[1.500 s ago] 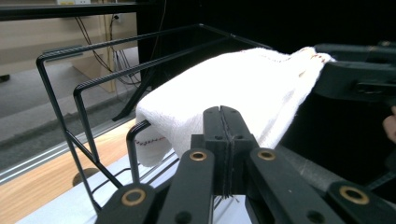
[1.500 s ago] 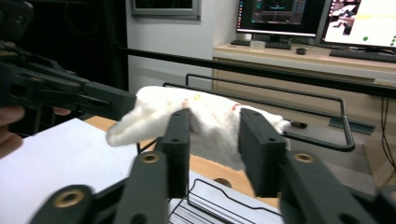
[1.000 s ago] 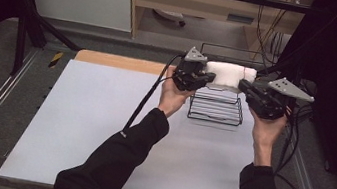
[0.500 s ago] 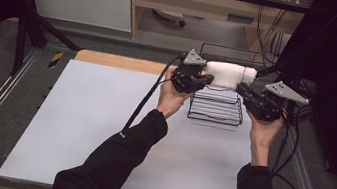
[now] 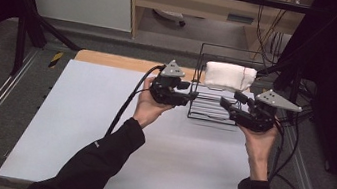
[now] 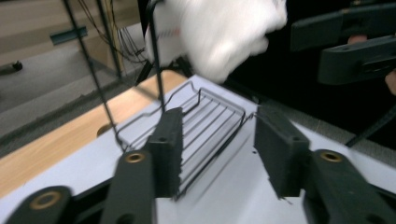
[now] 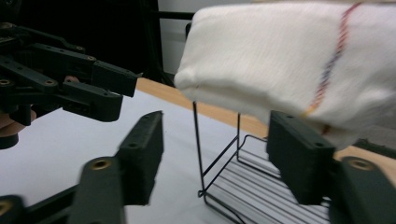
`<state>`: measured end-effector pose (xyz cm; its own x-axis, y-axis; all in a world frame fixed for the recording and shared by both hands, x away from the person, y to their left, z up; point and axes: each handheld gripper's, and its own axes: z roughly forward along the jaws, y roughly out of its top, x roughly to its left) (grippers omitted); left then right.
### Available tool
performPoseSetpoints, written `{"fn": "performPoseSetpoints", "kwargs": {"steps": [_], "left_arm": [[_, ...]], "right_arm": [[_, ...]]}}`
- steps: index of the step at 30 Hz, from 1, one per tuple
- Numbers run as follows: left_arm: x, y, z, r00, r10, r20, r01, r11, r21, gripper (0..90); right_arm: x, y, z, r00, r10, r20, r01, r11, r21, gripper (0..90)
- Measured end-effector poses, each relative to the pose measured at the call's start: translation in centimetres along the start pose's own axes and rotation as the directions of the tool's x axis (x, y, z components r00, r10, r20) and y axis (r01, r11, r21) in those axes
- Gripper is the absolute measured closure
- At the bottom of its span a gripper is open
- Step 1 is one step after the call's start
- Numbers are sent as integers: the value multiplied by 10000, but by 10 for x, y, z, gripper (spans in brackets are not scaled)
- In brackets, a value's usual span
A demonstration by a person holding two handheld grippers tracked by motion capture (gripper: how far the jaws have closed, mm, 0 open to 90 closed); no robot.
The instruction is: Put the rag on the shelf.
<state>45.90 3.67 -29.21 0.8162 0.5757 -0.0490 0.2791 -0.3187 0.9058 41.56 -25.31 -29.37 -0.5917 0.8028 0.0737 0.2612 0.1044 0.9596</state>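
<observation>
Left to right, high view: grey floor with a rail at the table's left edge, a yellow-black marker [image 5: 55, 59] on the floor near the far-left corner. White table [image 5: 102, 115] with a wood strip [image 5: 116, 61] along its far edge.

Left tongs [image 5: 193, 96] held over the table mid-right, pointing right at the wire rack [image 5: 214, 112]; jaws released, nothing between them. In the left gripper view the near jaw sits just at the rack's lower tray rim; can't tell if it touches. Cable [image 5: 130, 100] trails back along the left sleeve.

Wire rack stands on the table's far-right part, between the two tongs. Folded white towel [image 5: 230, 76] with a red stripe lies on the rack's top tier, above the empty lower tray.

Right tongs [image 5: 225, 104] come in from the right, pointing left at the rack; jaws released, empty. In the right gripper view the towel [image 7: 289, 65] hangs just above and beyond the jaws, rack upright [image 7: 198, 144] between them.

Right of the rack: dark cables and a black stand.
</observation>
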Motion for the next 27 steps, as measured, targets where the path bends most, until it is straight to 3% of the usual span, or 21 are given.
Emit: {"fn": "performPoseSetpoints", "kwargs": {"steps": [14,22,27], "left_arm": [[34,-85,-54,9943,-562,-903,644,9939,900,157],[48,-131,-93,9862,-977,-1336,1115,9887,1002,59],[54,-160,-114,9815,-1150,-1531,1319,9857,1052,54]], "right_arm": [[19,-32,16,9974,262,-665,-216,9973,699,66],[26,-53,18,9944,344,-1000,-224,9927,1182,3],[27,-70,17,9923,416,-1169,-267,9916,1262,2]]}}
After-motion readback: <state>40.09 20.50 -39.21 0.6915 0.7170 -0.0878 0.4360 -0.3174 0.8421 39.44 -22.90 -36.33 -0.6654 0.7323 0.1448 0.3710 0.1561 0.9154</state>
